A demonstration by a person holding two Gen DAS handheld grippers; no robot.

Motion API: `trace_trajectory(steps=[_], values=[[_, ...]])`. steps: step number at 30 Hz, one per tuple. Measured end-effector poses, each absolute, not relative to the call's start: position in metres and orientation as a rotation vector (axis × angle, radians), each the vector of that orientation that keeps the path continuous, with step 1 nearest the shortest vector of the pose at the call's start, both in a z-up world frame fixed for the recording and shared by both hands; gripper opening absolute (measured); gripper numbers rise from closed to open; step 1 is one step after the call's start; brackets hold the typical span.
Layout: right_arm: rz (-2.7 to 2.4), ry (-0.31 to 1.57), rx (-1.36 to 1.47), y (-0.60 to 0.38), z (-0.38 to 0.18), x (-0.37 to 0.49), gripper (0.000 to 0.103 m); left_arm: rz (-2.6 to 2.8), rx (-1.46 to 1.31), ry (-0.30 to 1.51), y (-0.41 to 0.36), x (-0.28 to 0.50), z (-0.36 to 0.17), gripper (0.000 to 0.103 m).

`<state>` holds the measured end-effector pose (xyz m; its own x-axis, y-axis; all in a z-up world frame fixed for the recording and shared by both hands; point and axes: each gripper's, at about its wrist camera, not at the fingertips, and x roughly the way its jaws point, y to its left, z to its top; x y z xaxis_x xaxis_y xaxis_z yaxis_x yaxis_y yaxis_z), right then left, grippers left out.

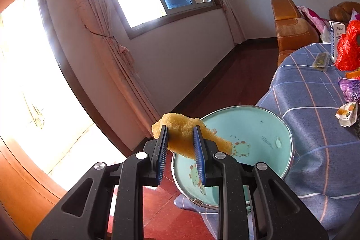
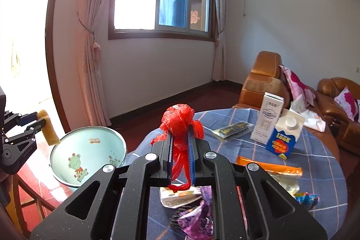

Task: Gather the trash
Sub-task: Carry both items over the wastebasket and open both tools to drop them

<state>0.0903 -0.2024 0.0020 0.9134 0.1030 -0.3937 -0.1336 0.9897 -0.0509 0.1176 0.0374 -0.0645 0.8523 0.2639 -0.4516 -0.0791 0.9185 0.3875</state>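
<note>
Round tabletop (image 2: 315,150) with a blue check cloth, still full of trash. Pale green bin (image 2: 90,150) with a little frog on it, set at the tabletop's left edge, mouth tipped toward both claws.

Left claw (image 1: 181,136) closed on a yellow sponge (image 1: 180,127), up in the air just over the near-left rim of the bin. Sponge long side lying across the fingers, poking out both ways. Soft, full of tiny holes, a bit squashed.

Right claw (image 2: 180,143) closed on a crinkly red plastic bag (image 2: 180,118), above the tabletop, farther from the bin.

Likely next: sponge dropped in first.
</note>
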Motion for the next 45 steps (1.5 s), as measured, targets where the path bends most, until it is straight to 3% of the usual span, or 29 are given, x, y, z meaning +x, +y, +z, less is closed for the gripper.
trace_trajectory(steps=[45], values=[[0.357, 0.46, -0.18, -0.099, -0.031, 0.155, 0.012, 0.294, 0.446, 0.55, 0.067, 0.15, -0.093, 0.024]])
